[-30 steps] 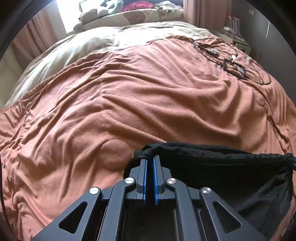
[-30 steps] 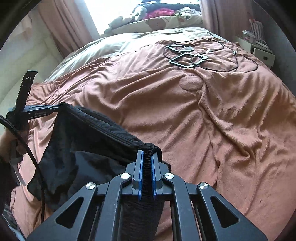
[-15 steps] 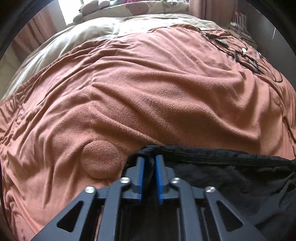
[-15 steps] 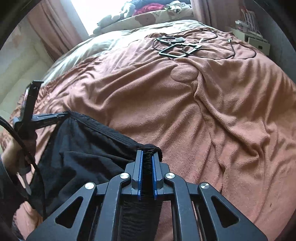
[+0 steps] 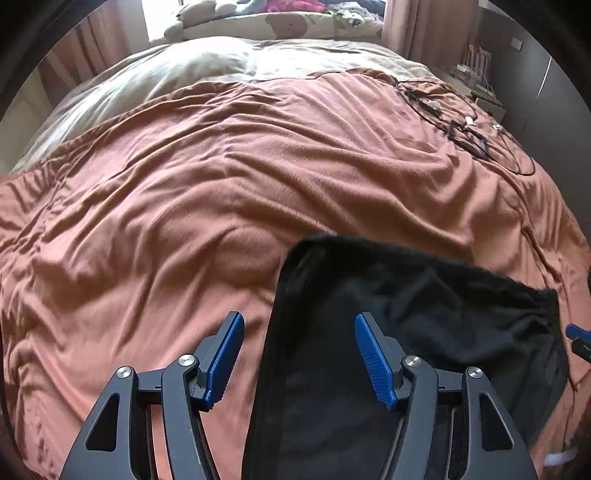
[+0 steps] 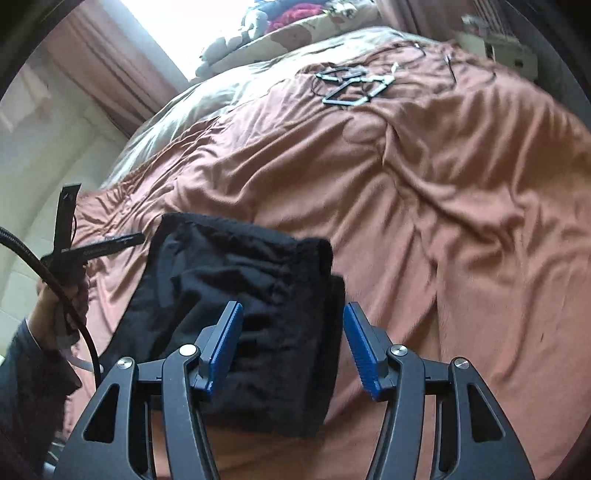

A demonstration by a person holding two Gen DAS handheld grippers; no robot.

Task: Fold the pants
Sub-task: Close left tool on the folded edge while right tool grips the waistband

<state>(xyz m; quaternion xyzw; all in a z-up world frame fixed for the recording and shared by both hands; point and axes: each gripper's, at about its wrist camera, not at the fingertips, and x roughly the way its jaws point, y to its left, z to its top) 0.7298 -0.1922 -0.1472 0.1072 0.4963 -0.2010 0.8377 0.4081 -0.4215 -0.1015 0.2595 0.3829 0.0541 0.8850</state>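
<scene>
The black pants (image 5: pixel 424 314) lie folded on the rust blanket (image 5: pixel 258 166), low and to the right in the left wrist view. My left gripper (image 5: pixel 299 354) hovers over their left edge. Its jaws are opening and the blue pads (image 5: pixel 225 358) touch no cloth. In the right wrist view the pants (image 6: pixel 251 280) form a dark, thick bundle. My right gripper (image 6: pixel 291 347) stands above their near right corner, its jaws also opening. The cloth lies below and between them, unpinched. A hand (image 6: pixel 48 306) holds the left gripper at that view's left edge.
Black cables and small frames (image 6: pixel 351 85) lie on the blanket towards the far right. Beyond are a cream duvet (image 5: pixel 207 70), pillows and plush toys (image 5: pixel 288 22) under a bright window. A nightstand (image 6: pixel 509 55) stands right of the bed.
Both grippers were shut on the pants' top edge and held it stretched above the blanket. Both have opened, and the pants now lie loose on the blanket.
</scene>
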